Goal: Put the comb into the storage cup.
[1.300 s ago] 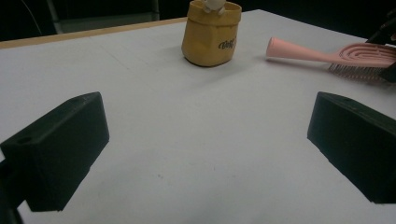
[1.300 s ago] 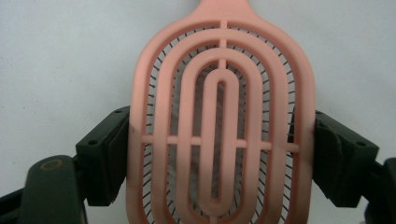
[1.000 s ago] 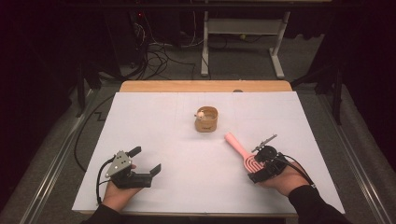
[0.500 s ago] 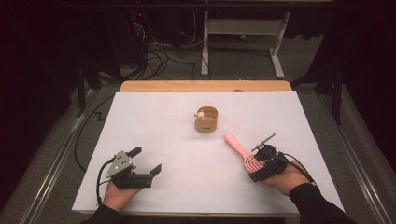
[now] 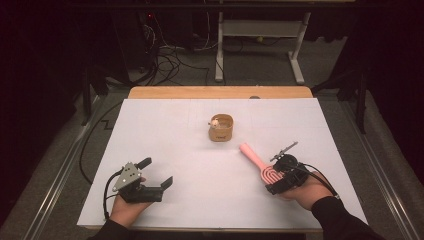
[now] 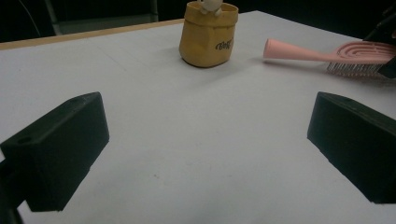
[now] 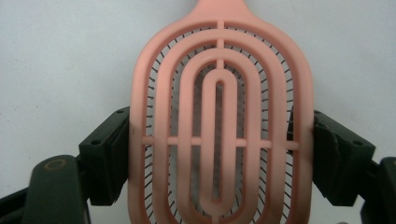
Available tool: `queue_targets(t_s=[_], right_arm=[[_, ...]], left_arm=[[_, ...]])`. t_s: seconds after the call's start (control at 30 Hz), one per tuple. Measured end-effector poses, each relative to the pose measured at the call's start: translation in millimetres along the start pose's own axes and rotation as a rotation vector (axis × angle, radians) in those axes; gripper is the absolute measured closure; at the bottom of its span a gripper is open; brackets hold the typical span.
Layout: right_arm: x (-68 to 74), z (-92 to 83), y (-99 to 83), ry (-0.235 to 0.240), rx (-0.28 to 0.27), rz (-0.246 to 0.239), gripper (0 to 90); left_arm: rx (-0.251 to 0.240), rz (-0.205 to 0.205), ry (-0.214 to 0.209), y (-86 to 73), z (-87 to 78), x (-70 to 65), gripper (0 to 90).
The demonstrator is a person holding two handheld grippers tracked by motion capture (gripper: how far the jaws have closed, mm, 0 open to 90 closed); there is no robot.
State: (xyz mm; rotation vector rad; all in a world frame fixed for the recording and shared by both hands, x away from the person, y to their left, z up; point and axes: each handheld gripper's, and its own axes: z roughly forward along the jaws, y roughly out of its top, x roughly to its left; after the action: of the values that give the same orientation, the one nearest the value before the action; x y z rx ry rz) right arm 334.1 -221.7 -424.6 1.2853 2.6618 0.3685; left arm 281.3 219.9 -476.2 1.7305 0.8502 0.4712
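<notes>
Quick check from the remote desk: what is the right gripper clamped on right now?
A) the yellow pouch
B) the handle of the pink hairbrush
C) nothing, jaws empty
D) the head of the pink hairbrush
D: in the right gripper view the right gripper has its jaws pressed against both sides of the pink hairbrush head; the handle points away toward the yellow pouch.

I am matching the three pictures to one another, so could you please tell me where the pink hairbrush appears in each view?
High view: the pink hairbrush lies right of centre, its head in the right gripper, handle aimed toward the yellow pouch.
Left gripper view: upper right, handle pointing left, bristles down.
Right gripper view: its slotted head sits in the middle, clamped at both sides by the black fingers.
Shared landmark: the white table cover.
</notes>
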Motion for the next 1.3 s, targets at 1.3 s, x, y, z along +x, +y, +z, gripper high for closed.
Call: queue_targets(t_s=[1.3], right_arm=[[19.9,-25.6,23.4,0.07,-0.053,-0.11,20.3]], left_arm=[[-0.017,0.084,0.082,52.0,48.1,-23.2,0.0]])
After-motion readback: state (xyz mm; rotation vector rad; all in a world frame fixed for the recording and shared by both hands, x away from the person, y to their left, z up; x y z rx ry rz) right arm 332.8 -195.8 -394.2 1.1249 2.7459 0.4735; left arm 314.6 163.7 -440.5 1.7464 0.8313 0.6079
